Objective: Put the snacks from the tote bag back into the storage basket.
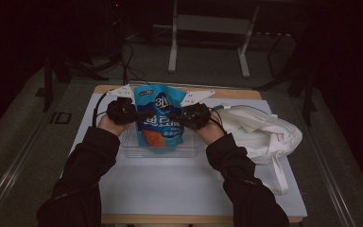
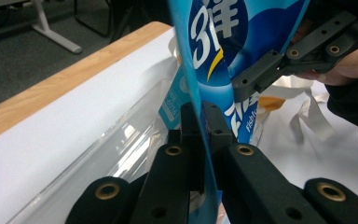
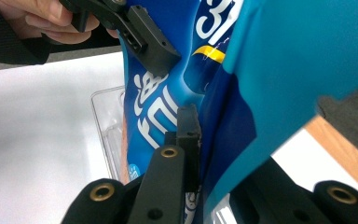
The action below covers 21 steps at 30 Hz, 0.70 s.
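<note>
Blue pouch (image 1: 159, 118) held upright over clear tray (image 1: 128, 147) on the table, left gripper (image 1: 139, 113) and right gripper (image 1: 172, 116) each pinching one side edge.

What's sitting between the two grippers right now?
The blue snack bag, pinched at its side edges by the left gripper and right gripper, above the clear plastic tray, in the high view.

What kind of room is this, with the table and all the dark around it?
Probably a lab or workshop set up for recording. A white-topped table stands on grey carpet, cables trail over the floor behind it, and a metal table frame waits farther back in the dark.
</note>
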Each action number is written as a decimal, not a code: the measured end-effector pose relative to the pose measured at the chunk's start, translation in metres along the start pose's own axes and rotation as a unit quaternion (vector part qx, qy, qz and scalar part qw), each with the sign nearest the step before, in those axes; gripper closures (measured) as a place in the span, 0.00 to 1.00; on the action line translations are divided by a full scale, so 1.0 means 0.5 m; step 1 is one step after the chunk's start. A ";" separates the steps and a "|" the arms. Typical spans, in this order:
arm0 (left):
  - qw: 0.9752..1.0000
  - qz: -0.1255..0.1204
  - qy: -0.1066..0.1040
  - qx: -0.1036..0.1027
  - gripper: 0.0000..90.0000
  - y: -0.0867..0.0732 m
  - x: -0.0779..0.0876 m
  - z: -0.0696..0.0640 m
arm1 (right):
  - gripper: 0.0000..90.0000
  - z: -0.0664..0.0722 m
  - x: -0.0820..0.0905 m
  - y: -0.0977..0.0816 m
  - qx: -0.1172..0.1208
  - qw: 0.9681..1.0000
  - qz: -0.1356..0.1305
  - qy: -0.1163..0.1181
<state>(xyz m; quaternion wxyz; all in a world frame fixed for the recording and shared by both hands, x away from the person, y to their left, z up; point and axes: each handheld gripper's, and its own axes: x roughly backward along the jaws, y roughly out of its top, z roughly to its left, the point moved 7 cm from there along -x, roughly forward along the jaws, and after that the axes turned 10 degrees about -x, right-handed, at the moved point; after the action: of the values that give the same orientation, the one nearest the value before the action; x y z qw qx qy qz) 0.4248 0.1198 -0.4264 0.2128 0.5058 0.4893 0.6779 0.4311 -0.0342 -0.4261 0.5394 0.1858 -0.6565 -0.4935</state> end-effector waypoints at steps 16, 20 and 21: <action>1.000 -0.008 -0.010 -0.004 1.00 -0.039 -0.010 -0.007 | 0.96 0.005 -0.021 -0.037 -0.002 1.000 0.002 0.004; 1.000 -0.020 -0.015 -0.001 1.00 -0.046 -0.005 -0.012 | 0.96 0.008 -0.019 -0.040 0.003 1.000 -0.004 0.010; 1.000 -0.021 -0.013 -0.004 1.00 -0.046 -0.004 -0.013 | 0.96 0.010 -0.019 -0.040 0.005 1.000 -0.005 0.011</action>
<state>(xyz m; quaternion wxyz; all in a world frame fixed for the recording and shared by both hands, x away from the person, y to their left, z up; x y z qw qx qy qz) 0.4148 0.1252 -0.4478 0.2357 0.5035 0.4938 0.6686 0.4242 -0.0336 -0.4479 0.5433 0.1968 -0.6521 -0.4908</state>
